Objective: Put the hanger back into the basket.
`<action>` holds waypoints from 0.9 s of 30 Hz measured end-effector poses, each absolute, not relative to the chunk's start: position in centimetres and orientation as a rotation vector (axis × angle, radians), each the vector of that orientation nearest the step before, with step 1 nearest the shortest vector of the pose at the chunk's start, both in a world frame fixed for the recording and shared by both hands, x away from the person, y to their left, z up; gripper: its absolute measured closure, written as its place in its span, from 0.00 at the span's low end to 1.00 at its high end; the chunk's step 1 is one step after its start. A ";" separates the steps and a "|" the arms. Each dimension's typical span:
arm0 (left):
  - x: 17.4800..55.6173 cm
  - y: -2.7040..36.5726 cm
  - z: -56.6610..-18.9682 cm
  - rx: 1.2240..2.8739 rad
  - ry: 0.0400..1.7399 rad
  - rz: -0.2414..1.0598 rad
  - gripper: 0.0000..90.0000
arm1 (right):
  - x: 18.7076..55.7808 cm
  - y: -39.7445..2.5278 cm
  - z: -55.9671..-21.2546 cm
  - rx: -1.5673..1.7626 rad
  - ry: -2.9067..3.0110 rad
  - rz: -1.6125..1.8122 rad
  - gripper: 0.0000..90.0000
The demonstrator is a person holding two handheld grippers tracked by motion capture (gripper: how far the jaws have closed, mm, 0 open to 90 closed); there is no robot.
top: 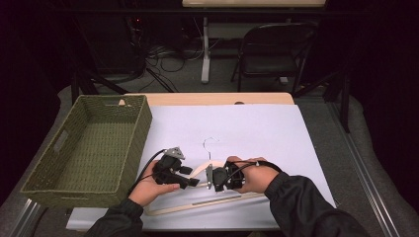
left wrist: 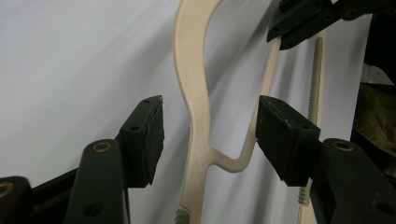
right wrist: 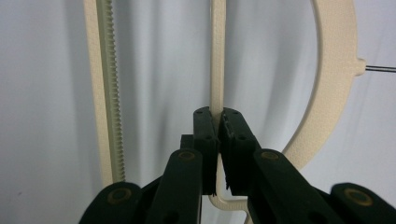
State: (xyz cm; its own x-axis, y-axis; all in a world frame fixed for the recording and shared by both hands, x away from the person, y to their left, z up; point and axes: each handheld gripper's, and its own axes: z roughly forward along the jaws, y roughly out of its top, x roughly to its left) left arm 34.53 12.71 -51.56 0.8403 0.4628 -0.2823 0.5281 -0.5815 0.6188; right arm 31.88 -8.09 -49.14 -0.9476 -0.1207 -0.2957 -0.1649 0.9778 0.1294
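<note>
Hanger gripped on one side, not yet lifted.

The cream hanger [top: 197, 170] lies flat on the white sheet [top: 257, 128], lower centre of the high view, well right of the green basket [top: 89, 148], which holds nothing. The right gripper [right wrist: 218, 122] is clamped on a thin inner bar of the hanger. The left gripper [left wrist: 210, 135] has its pads wide apart, straddling the shoulder without touching. Closing the left and any lifting or moving appear left to do.

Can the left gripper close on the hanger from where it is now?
Probably yes. The left gripper is open with the hanger arm standing between its jaws, and nothing lies between them. The right gripper already clamps another bar, off to the side.
</note>
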 end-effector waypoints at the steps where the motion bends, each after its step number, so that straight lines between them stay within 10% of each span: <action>1: 34.5 12.6 -51.7 2.280 0.718 -0.131 0.47 | 31.8 -8.0 -49.0 -0.210 2.838 0.189 0.95; 27: 34.3 13.1 -52.7 2.312 0.662 -0.210 0.62 | 32.2 -7.9 -49.4 -0.199 2.812 0.216 0.94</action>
